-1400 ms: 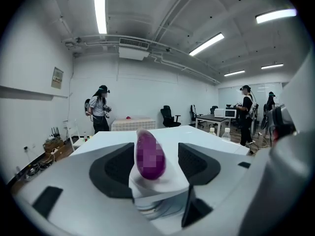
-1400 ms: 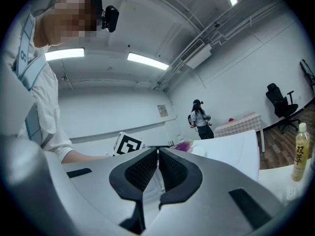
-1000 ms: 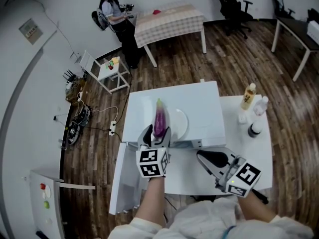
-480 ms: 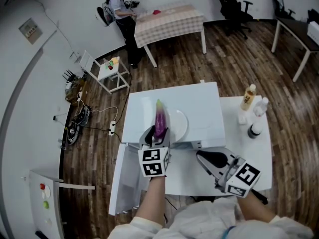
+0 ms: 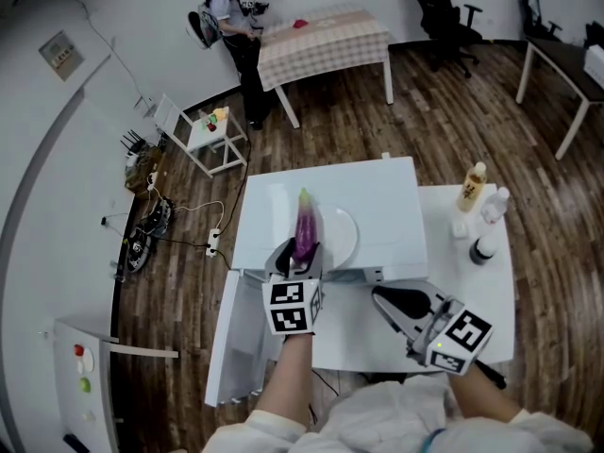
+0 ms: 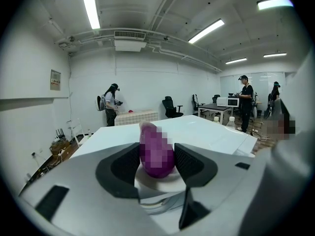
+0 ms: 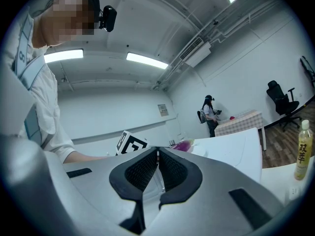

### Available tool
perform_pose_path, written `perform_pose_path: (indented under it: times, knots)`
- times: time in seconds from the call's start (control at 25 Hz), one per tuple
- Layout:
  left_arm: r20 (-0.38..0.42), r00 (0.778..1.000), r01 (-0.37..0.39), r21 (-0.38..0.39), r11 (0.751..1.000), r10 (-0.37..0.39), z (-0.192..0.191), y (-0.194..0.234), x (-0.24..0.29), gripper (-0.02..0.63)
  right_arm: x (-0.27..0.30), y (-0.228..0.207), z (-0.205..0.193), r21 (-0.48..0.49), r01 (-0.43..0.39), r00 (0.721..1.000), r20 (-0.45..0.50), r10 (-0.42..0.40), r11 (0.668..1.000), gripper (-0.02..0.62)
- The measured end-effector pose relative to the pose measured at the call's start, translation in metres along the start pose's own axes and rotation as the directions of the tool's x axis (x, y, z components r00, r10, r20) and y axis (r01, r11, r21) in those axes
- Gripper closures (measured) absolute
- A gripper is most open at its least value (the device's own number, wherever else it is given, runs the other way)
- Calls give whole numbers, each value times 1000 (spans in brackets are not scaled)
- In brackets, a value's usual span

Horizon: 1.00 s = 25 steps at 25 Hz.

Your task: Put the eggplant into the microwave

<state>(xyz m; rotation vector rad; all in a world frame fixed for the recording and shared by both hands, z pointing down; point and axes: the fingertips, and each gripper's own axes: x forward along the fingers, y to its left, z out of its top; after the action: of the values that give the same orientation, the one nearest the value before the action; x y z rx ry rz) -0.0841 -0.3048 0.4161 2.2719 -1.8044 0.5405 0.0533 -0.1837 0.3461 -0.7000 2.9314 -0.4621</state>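
The purple eggplant (image 5: 306, 223) lies on a white plate (image 5: 343, 236) on top of the white microwave (image 5: 377, 192). My left gripper (image 5: 300, 251) reaches onto the plate from the near side. Its jaws have just been closing, and both pads now touch the near end of the eggplant (image 6: 156, 151) between them. The left gripper (image 6: 157, 156) is shut on it. My right gripper (image 5: 381, 296) hovers in front of the microwave, to the right. In its own view the right gripper (image 7: 158, 155) has its tips together and holds nothing. The microwave door (image 5: 226, 343) hangs open at the front left.
A yellow-labelled bottle (image 5: 471, 184), a clear bottle (image 5: 494, 201) and a dark jar (image 5: 482, 246) stand on the table right of the microwave. A person (image 5: 231, 22) stands by a checkered table (image 5: 326, 36) far behind. A small white side table (image 5: 209, 132) is back left.
The left jaws have narrowed onto the eggplant. Neither hand has shifted. The person in the background has moved a little along the far table.
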Motion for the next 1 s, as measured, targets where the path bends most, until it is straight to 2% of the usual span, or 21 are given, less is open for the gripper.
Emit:
perform_pose_path:
  times: [1.0]
  knots:
    - [74,996,52,-38,998,-49,1,-7,-29,391,3,19,-10,-13,-21,999,-41,21,1000,560]
